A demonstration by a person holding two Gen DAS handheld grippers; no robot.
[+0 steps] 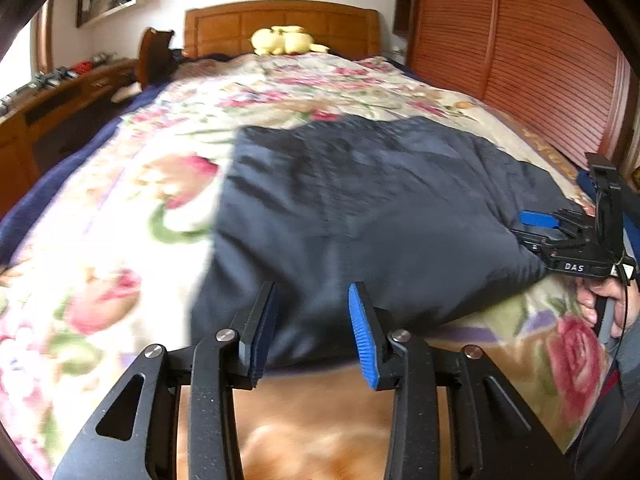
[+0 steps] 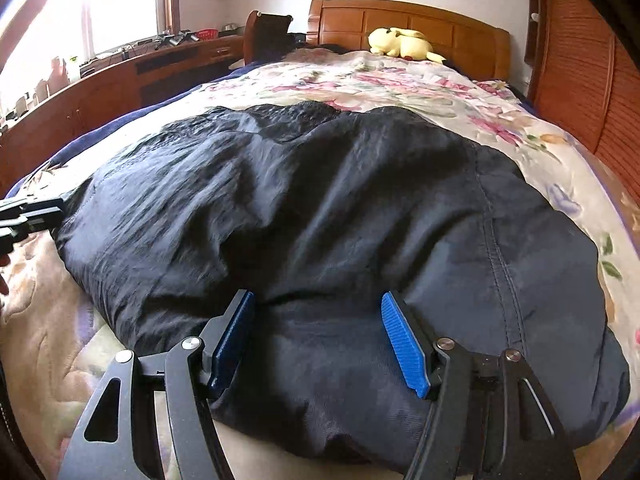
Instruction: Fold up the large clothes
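Two grippers work at the near edge of a dark navy garment [image 2: 320, 216] that lies spread in a rumpled heap on a floral bedspread [image 1: 120, 208], toward the foot of the bed.

From its own camera, the left gripper [image 1: 314, 330] hangs just over the garment's near edge, its blue-padded fingers [image 1: 362, 340] parted with a gap between them; cloth shows behind that gap, but the pads do not press on it. This view is blurred, so whether the fingertips brush the fabric cannot be told.

Seen from the right wrist, the right gripper [image 2: 320, 344] stands with its jaws wider apart, set low over the garment's near hem. Dark cloth fills the space between its fingers [image 2: 404, 344], and the left pad sits against a fold (actual contact is hard to judge), yet nothing is pinched.

The left view also catches the right gripper from the side, at the garment's right corner, held by a hand [image 1: 608, 304].

At the far end of the bed, a yellow plush toy [image 2: 400, 44] lies before the wooden headboard [image 1: 280, 26].
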